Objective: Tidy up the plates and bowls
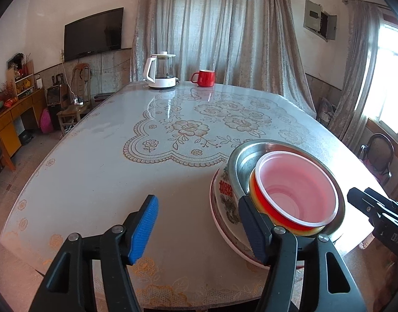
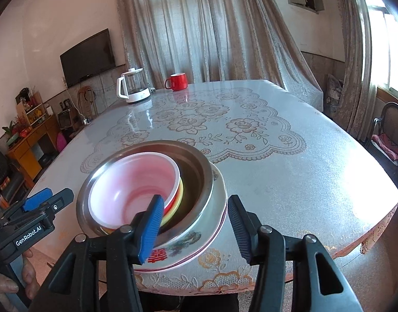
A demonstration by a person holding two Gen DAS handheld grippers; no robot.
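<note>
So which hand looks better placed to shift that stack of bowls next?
Probably the right. The right gripper stands open with the stack's near rim, steel bowl and patterned bowl, between its fingers. The left gripper is open beside the stack, over bare table.

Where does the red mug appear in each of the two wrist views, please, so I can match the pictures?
Left wrist view: the red mug stands at the table's far edge, upper centre, just right of the white kettle.
Right wrist view: the red mug is again at the far edge, upper centre-left, right of the white kettle.
Shared landmark: the wall television, above and left of the kettle in both.
</note>
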